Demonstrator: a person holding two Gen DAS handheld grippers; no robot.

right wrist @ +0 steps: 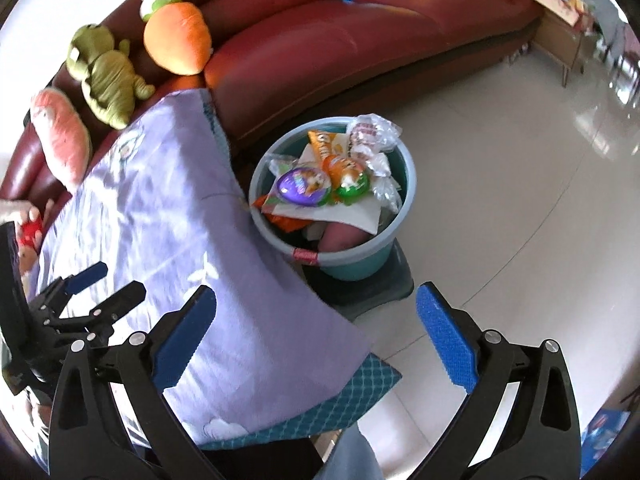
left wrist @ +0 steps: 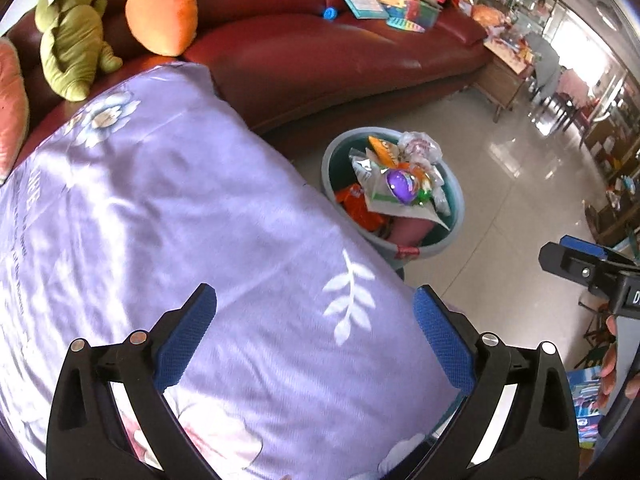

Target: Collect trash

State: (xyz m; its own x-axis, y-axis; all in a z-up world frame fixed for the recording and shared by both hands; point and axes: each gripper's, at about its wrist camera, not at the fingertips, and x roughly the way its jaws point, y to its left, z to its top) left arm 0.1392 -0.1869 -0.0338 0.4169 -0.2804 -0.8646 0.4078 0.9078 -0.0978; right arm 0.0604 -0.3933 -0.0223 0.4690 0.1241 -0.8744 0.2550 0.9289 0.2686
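Note:
A teal bucket (left wrist: pixel 454 204) full of wrappers and packets (left wrist: pixel 400 180) stands on the floor beside the purple cloth-covered table; it also shows in the right wrist view (right wrist: pixel 400 184), on a dark stand. My left gripper (left wrist: pixel 316 336) is open and empty over the purple cloth (left wrist: pixel 180 220). My right gripper (right wrist: pixel 316 336) is open and empty, over the cloth's edge and the floor, short of the bucket. The left gripper also shows in the right wrist view (right wrist: pixel 108 284), open. The right gripper's body shows at the right edge of the left wrist view (left wrist: pixel 592 272).
A dark red sofa (right wrist: pixel 320 40) curves behind, with a plush carrot (right wrist: pixel 178 38), a green plush toy (right wrist: pixel 106 76), a pink plush (right wrist: pixel 60 136) and books and toys (left wrist: pixel 384 0). Glossy tile floor (right wrist: pixel 520 200) lies to the right. A wooden side table (left wrist: pixel 504 80) stands by the sofa's end.

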